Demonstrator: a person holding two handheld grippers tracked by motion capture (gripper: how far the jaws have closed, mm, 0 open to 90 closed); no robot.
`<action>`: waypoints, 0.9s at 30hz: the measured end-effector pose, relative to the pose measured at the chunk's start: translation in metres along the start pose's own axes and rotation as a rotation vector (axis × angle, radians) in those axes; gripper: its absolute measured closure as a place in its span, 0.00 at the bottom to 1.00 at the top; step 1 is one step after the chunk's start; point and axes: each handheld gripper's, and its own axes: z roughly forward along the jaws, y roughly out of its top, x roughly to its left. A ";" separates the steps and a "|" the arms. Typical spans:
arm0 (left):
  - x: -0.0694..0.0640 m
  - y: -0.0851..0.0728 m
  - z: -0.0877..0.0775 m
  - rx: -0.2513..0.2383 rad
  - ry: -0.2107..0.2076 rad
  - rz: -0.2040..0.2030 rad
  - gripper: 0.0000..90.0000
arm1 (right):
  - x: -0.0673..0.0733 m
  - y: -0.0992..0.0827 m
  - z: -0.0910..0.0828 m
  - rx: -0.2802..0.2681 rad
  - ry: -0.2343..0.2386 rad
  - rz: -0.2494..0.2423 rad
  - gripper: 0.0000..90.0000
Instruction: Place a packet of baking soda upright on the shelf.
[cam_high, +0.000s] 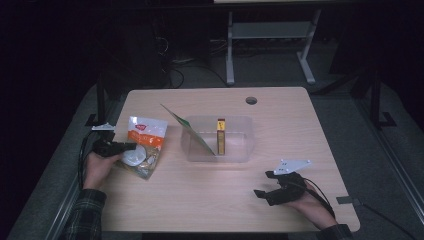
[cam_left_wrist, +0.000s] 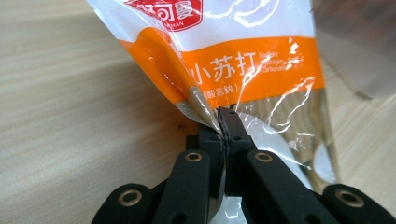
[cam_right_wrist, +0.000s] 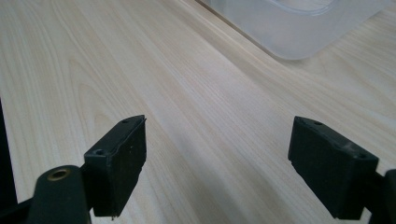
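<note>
1. The left gripper (cam_left_wrist: 223, 122) has its black jaws pressed together on the side edge of a crinkly orange-and-white plastic pouch with a clear lower window (cam_left_wrist: 243, 70). An edge pinch likely suits thin film better than grasping the bulging middle.
2. In the high view that pouch (cam_high: 142, 145) sits at the table's left side, near the left end of the clear rectangular plastic bin (cam_high: 235, 154).
3. The bin already holds an upright narrow yellow-and-brown box (cam_high: 220, 135) and a leaning green flat packet (cam_high: 192, 131), so the pouch probably goes there.
4. The right gripper (cam_right_wrist: 219, 168), jaws wide apart and empty, rests over the pale wooden table (cam_right_wrist: 140, 60), apparently waiting clear of the bin.
</note>
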 end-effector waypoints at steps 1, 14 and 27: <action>-0.002 0.000 -0.002 -0.004 0.001 0.007 0.99 | 0.000 0.000 0.000 0.001 0.000 0.001 0.21; -0.033 0.004 -0.040 -0.125 -0.096 0.059 1.00 | -0.001 0.000 -0.001 -0.002 -0.001 0.001 0.21; -0.074 -0.003 -0.074 -0.157 -0.131 0.171 1.00 | 0.001 0.001 0.001 -0.015 0.017 -0.007 0.20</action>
